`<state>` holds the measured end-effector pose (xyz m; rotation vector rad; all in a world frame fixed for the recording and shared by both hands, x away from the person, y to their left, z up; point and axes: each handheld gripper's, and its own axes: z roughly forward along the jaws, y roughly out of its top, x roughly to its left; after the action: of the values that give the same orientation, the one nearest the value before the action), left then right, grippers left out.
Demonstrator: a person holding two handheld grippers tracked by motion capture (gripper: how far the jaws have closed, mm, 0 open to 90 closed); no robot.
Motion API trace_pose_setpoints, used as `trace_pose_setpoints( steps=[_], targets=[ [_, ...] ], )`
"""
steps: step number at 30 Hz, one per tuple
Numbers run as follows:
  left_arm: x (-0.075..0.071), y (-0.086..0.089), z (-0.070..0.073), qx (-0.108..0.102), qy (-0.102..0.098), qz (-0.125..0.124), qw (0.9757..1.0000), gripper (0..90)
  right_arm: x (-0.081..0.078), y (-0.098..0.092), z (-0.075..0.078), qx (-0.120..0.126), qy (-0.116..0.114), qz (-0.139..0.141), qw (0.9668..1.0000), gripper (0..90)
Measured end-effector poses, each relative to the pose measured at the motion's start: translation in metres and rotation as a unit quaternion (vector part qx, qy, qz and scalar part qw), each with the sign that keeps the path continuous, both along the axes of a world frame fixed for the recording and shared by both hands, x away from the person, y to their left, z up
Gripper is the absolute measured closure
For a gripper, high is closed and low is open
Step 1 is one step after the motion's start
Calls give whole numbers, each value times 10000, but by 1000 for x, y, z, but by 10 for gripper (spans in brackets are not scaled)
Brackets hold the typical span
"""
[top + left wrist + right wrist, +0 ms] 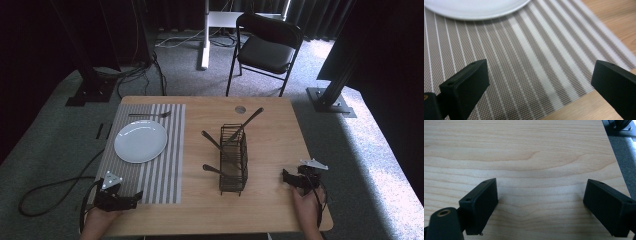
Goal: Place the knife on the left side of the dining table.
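A white plate (140, 141) lies on a grey striped placemat (165, 165) at the table's left, with a fork (149, 115) on the mat behind it. A black wire cutlery basket (233, 158) stands mid-table with several dark-handled utensils (245, 124) sticking out of it. My left gripper (136, 197) rests open at the mat's front left corner; its jaws (541, 82) stand wide apart over the stripes, below the plate's rim (474, 10). My right gripper (286, 177) sits open at the front right, its jaws (541, 205) spread over bare wood.
A round grommet (240, 109) is set in the wooden table (270, 140) near its far edge. Beyond the table stand a black folding chair (267, 47), a white stand leg (205, 40) and black frame posts (335, 85). Cables trail on the carpet (50, 192) at the left.
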<state>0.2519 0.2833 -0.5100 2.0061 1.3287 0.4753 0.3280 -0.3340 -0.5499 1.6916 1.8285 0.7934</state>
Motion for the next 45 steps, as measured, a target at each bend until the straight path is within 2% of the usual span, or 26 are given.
trace_pose_setpoints(
  steps=[5, 8, 10, 13, 26, 31, 33, 38, 41, 44, 45],
  targets=[
    [0, -11, 11, -109, -68, -205, 9997, 17, 0, 0, 0, 1, 0, -1, 10000, 118],
    [-1, -19, 18, -67, -130, -346, 9993, 16, 0, 0, 0, -1, 0, 1, 10000, 118],
    [-2, -24, 24, -29, -165, -343, 9993, 17, 0, 0, 0, 0, -1, 0, 10000, 118],
    [-4, -29, 30, -162, -195, -419, 9988, 17, 0, 0, 0, 1, 0, 0, 10000, 118],
    [-9, -55, 51, -233, -394, -908, 9948, 17, 0, 0, 0, 1, 0, 1, 10000, 118],
    [-11, -69, 62, -392, -510, -1192, 9908, 16, 0, 0, 0, 1, 0, 1, 10000, 118],
    [-12, -74, 65, -383, -526, -1289, 9895, 17, 0, 0, 0, 3, -1, 0, 10000, 118],
    [-13, -85, 73, -755, -512, -1537, 9839, 17, 0, 0, 0, 1, 0, 1, 10000, 118],
    [-15, -92, 79, -799, -573, -1652, 9813, 17, 0, 0, 0, 2, 0, 0, 10000, 118],
    [-17, -99, 84, -679, -643, -1716, 9807, 16, 0, 0, 0, 1, 0, -1, 10000, 118],
    [-17, -101, 85, -712, -654, -1733, 9801, 17, 0, 0, 0, 3, -1, 0, 10000, 118]
  ],
)
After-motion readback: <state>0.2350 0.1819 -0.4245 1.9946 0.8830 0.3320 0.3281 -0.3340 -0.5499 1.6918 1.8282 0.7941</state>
